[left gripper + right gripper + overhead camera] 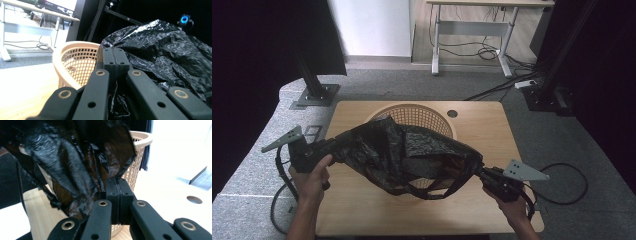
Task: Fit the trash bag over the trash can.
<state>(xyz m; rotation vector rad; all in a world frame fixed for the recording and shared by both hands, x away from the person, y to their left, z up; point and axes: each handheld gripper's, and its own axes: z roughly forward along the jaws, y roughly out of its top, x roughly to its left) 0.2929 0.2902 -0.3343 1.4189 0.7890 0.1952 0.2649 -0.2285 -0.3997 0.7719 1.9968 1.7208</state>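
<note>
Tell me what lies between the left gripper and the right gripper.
The black plastic bag stretches between the left gripper and the right gripper, each shut on an edge, hanging over the tan basket. The high view shows it.

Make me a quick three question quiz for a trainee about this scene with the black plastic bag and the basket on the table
1. True or false: the crinkled black plastic bag is stretched between the left gripper and the right gripper.
2. What stands under the bag on the light wooden table?
A. a beige round mesh plastic basket
B. a red metal bucket
C. a cardboard box
3. Fill in: in each gripper view the two black jaws are pressed ____ on a fold of the bag.

Key
1. True
2. A
3. shut
</note>
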